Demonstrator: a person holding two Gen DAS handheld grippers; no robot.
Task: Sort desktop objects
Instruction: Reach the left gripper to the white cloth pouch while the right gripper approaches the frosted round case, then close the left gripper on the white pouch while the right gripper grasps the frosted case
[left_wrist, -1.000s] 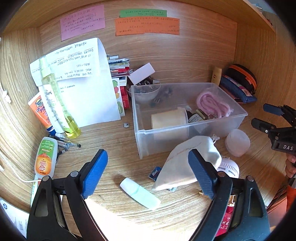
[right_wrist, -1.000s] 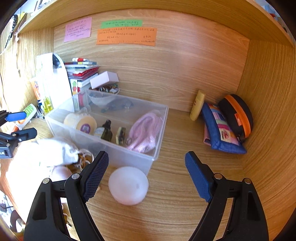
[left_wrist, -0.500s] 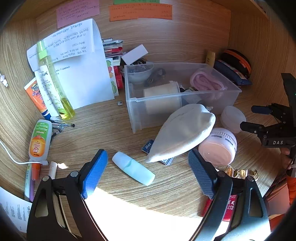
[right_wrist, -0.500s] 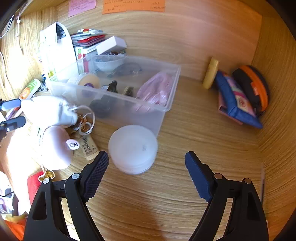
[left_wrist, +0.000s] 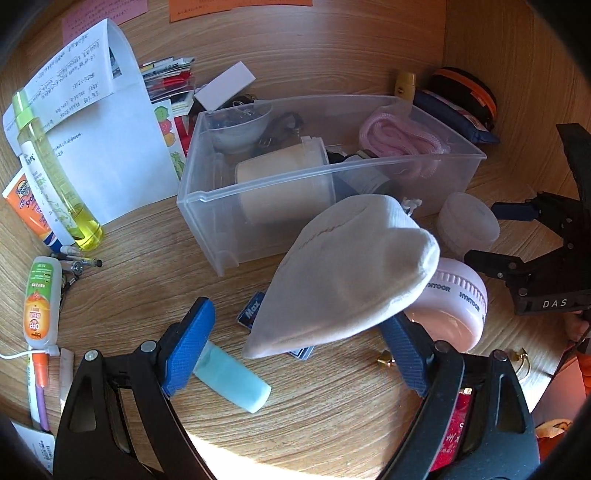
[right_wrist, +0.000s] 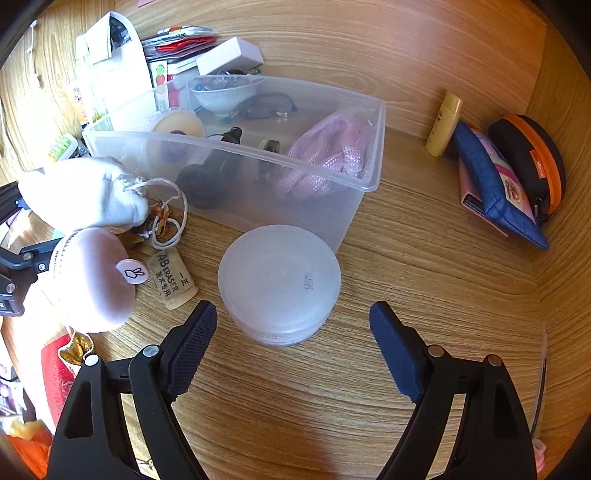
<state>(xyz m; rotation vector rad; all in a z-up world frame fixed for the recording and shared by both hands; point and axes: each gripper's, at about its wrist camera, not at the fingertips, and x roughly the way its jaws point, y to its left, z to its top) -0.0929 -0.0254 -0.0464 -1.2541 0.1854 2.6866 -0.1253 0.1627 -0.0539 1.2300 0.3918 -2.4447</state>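
Observation:
A clear plastic bin (left_wrist: 295, 206) (right_wrist: 236, 158) holds a tape roll, a pink cord, a bowl and small bottles. A white drawstring pouch (left_wrist: 347, 277) (right_wrist: 81, 194) lies in front of it, on a pink round jar (left_wrist: 454, 306) (right_wrist: 92, 280). A light blue tube (left_wrist: 232, 380) lies by my left gripper (left_wrist: 299, 350), which is open above the pouch and tube. A frosted round container (right_wrist: 279, 282) (left_wrist: 467, 221) sits on the desk just ahead of my open, empty right gripper (right_wrist: 293, 350).
A yellow spray bottle (left_wrist: 55, 173), orange tubes, pens and papers crowd the left. An eraser (right_wrist: 173, 280) lies beside the pink jar. A blue pouch (right_wrist: 495, 184), orange-trimmed case (right_wrist: 532, 162) and small yellow bottle (right_wrist: 441, 125) stand at the back right. Wooden walls enclose the desk.
Both grippers have moved down and closer to the desk. The left one has neared the pouch and blue tube. The right one has neared the frosted container. Both stay open.

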